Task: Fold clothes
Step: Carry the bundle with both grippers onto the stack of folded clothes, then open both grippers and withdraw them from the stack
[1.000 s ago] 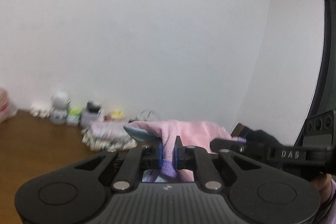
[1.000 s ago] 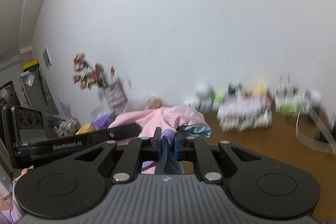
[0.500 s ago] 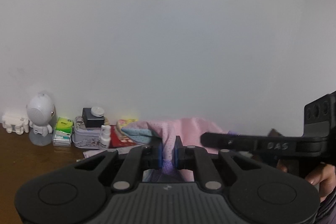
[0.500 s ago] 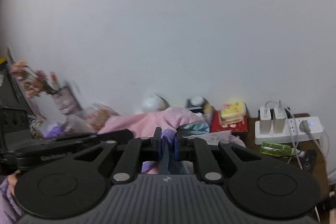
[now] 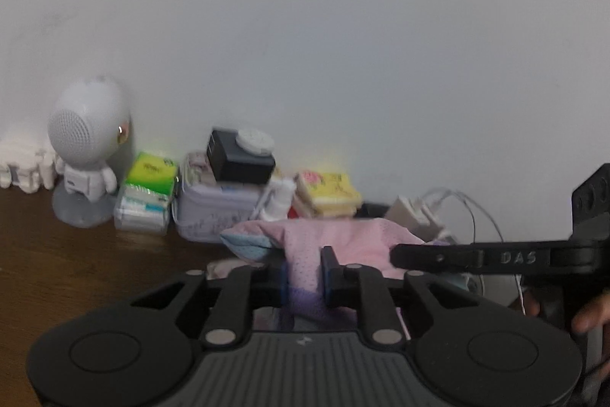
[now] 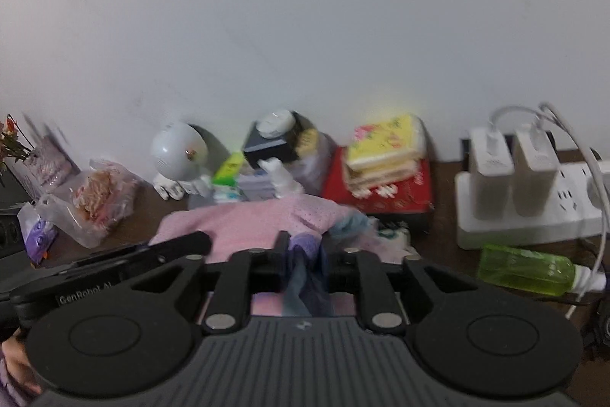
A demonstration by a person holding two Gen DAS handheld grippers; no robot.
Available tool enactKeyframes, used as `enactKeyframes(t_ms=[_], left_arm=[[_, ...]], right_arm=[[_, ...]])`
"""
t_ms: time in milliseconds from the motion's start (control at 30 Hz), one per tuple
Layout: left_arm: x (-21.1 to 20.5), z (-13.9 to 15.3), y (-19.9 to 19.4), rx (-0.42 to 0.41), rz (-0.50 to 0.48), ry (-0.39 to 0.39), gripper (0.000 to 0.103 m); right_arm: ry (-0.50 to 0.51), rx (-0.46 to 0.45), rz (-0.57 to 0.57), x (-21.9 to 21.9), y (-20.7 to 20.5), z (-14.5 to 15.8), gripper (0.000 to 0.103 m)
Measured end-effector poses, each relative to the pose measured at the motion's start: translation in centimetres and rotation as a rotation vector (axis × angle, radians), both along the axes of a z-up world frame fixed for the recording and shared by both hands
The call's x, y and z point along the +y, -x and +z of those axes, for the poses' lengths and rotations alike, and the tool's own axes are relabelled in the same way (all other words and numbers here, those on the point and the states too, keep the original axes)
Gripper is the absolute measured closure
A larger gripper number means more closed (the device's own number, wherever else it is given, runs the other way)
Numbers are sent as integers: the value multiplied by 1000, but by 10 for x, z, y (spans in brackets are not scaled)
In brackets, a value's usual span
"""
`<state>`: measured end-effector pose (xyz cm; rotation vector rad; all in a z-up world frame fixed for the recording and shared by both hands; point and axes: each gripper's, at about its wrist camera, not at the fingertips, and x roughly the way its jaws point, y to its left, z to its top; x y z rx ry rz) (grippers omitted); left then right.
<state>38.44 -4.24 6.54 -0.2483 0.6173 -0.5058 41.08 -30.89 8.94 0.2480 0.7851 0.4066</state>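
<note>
Two grippers are letting go side by side: the left gripper is spreading its jaws with a fold of the pink garment still between the pads, and the right gripper is opening too, a purple-and-blue bunch of that cloth hanging in its gap. The garment sags just above the brown table. Beyond it, against the white wall, sit a white robot figure, a tissue pack and a power strip.

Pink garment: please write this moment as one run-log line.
pink garment: between both jaws | left gripper: opening | right gripper: opening | wooden table: below
</note>
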Motion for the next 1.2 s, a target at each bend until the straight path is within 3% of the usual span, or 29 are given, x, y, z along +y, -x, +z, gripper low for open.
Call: enactKeyframes(t_ms=[33,100,200,300,433,500,633,800,867,967,1000,1067,1167,1200], left_arm=[[2,0,3,-17,-8,-18,75],[7,7,12,-71,32,-59,63],[13,27,27,-147,104,-89,61],[9,36,32,-167,91,-92,61],[-14,25,32,-101,50,-194,63],[-13,26,39,-93,64,-190,64],[-3,62,71,-155,55,-170,64],[-6,130,131,-233,77,-151,64],[-7,157,164,-282,65,-135,59],[-5,189,220,-325,70,-138,48],[-3,191,235,-323,75,-140,47],[3,193,267,-311,85,-143,39],[12,171,312,-273,106,-161,33],[16,156,327,-261,124,-178,33]], right_arm=[[23,-10,-13,-6,3,0,68],[65,-44,-48,-16,11,6,68],[106,-145,-92,-22,27,23,80],[95,-227,-62,-12,34,36,84],[183,-152,-2,21,22,18,84],[201,-98,-13,21,23,9,84],[146,-167,-23,-6,67,49,83],[134,-222,-26,-12,128,114,83],[141,-257,-26,-9,157,140,82],[116,-288,-36,-7,206,171,66],[109,-298,-35,-6,223,178,57],[99,-316,-31,-2,256,189,54],[95,-323,-5,9,306,179,45],[91,-322,2,14,322,171,35]])
